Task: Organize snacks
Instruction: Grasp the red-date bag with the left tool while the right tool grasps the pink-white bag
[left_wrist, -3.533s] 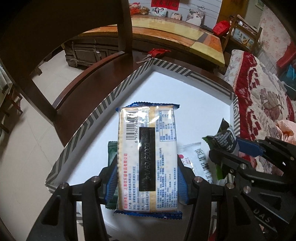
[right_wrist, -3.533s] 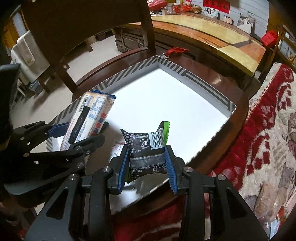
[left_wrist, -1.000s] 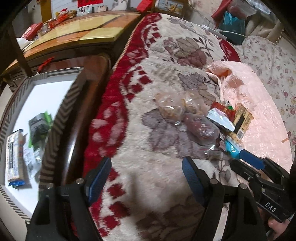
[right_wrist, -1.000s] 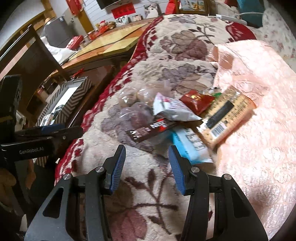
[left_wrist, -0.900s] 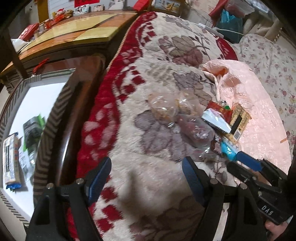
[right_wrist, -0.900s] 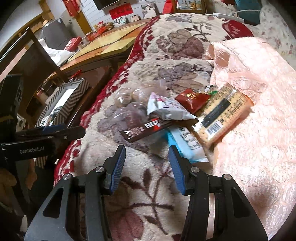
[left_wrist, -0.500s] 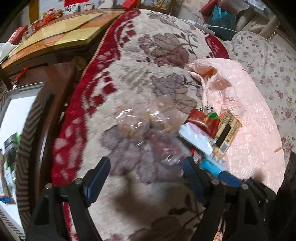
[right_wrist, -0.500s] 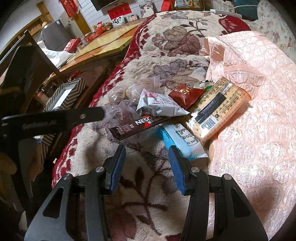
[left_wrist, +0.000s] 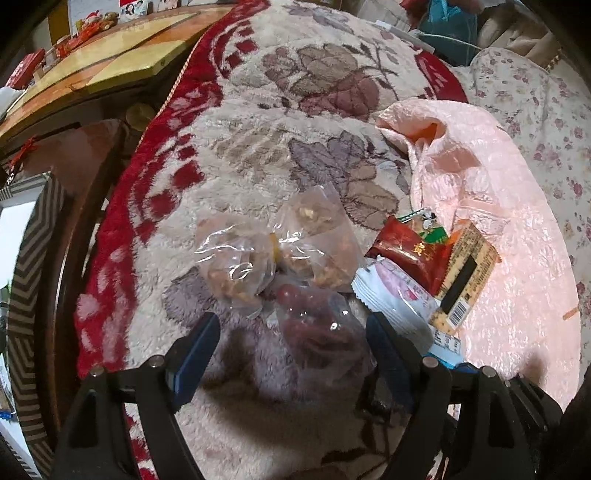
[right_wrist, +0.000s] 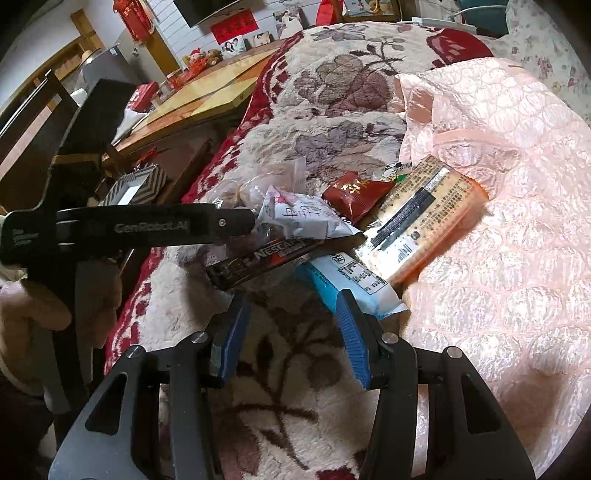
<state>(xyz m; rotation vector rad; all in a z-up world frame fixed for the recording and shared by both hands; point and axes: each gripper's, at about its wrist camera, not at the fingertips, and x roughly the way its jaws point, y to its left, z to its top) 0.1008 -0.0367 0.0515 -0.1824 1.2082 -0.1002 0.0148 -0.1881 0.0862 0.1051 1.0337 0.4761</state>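
Observation:
A pile of snacks lies on a floral blanket (left_wrist: 258, 166). My left gripper (left_wrist: 291, 321) hangs open over it, a clear bag of red dates (left_wrist: 314, 328) between its pads, not pressed. Two clear bags of nuts (left_wrist: 236, 258) lie just beyond. To the right are a white packet (left_wrist: 395, 299), a red packet (left_wrist: 410, 247) and a cracker pack (left_wrist: 465, 273). My right gripper (right_wrist: 291, 299) stands open and empty just short of a Nescafe stick (right_wrist: 266, 262) and a blue packet (right_wrist: 351, 277). The left gripper's finger (right_wrist: 221, 223) reaches in from the left.
A box with a striped rim (left_wrist: 29, 258) stands at the far left on dark wood, lower than the blanket. Pink bubble-textured sheet (left_wrist: 498, 221) covers the right side under the cracker pack. A wooden table (left_wrist: 110, 62) lies behind.
Both grippers earlier held packs over the striped box and are now empty. Over the last second the left gripper swung right from the box side onto the snack pile; the right barely moved.

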